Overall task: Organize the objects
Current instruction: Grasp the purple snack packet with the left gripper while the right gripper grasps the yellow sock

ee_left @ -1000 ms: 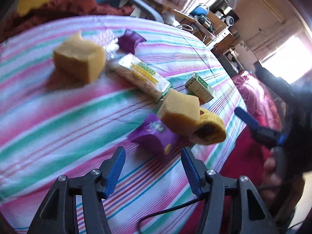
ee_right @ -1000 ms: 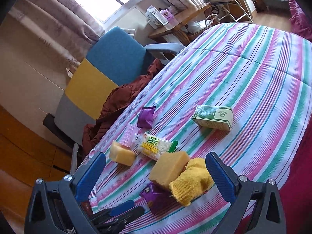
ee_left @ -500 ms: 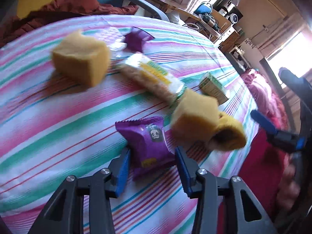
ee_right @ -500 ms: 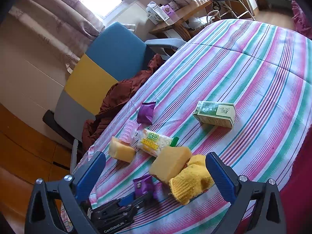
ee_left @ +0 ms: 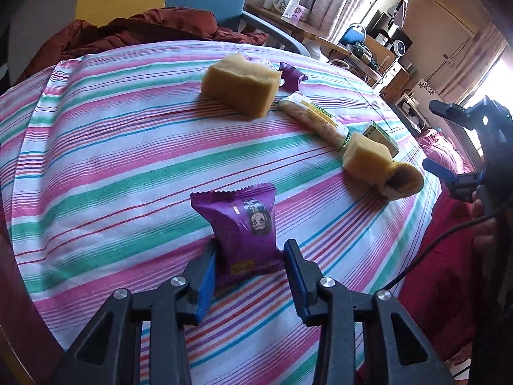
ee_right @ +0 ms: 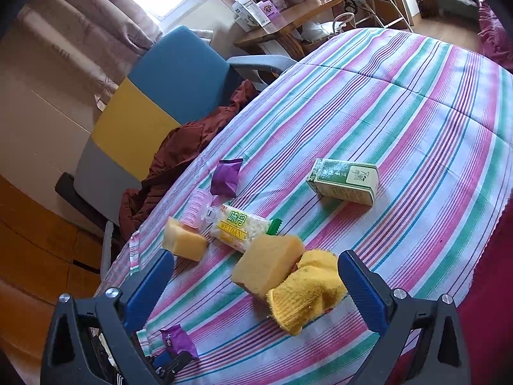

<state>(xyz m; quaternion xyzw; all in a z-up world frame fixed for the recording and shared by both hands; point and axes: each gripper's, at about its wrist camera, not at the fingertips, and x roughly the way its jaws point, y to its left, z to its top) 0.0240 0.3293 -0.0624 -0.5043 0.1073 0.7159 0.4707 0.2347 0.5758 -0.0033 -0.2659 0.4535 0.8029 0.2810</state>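
a glossy purple snack packet point(ee_left: 245, 228) with a small printed face stands near the striped tablecloth's point(ee_left: 112, 173) near edge, pinched between the closing left gripper point(ee_left: 248, 268); the right gripper point(ee_right: 256, 276) hangs open, its far finger partly cropped.

A: What do the two tools look like?
B: The left gripper point(ee_left: 248, 268) and right gripper point(ee_right: 255, 277) have black angular frames, blue pads, silver screws.
A: Cables?
B: One thin black cable point(ee_left: 426, 256).

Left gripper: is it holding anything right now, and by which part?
The left gripper is closing on the purple snack packet, its blue pads pressing the sides of the packet's lower end. The right gripper holds nothing.
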